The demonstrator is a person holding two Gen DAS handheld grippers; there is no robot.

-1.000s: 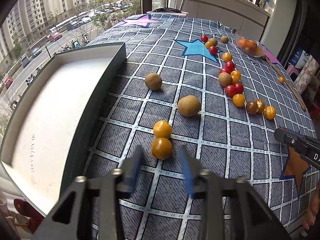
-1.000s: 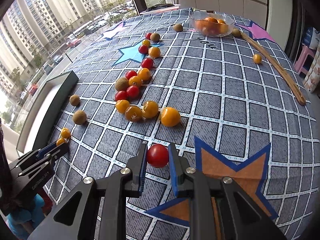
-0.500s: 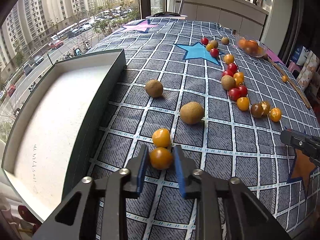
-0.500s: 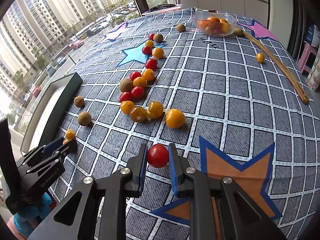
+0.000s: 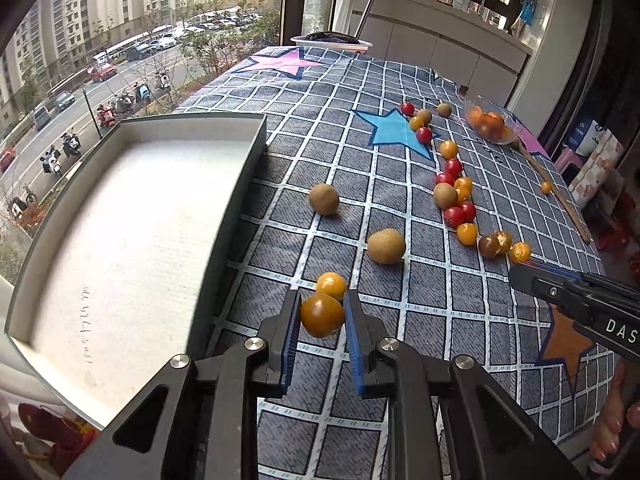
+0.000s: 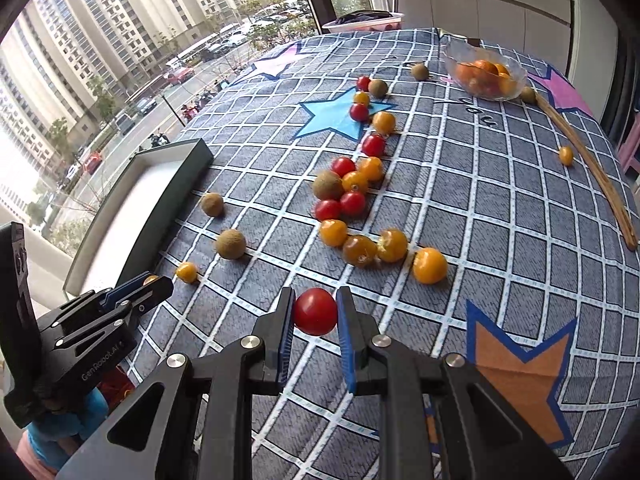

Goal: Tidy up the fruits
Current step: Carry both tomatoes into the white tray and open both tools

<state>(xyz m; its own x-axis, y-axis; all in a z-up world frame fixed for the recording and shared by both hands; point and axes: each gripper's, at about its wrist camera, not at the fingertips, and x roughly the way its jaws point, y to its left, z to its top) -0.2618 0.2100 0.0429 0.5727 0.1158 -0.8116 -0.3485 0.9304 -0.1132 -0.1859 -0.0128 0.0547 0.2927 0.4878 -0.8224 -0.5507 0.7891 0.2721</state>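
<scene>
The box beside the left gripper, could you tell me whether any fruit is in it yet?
No, the box shows only its bare white floor, with every fruit outside it.

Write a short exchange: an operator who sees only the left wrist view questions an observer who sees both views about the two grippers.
Operator: My left gripper is shut on an orange tomato. The right gripper shows only side-on to me. Is it carrying anything?
Observer: Yes. Its pads are shut on a red tomato.
Operator: Does my own gripper carry any marking on its outer side?
Observer: Yes, a white label reading GenRobot.AI runs along its side.
</scene>
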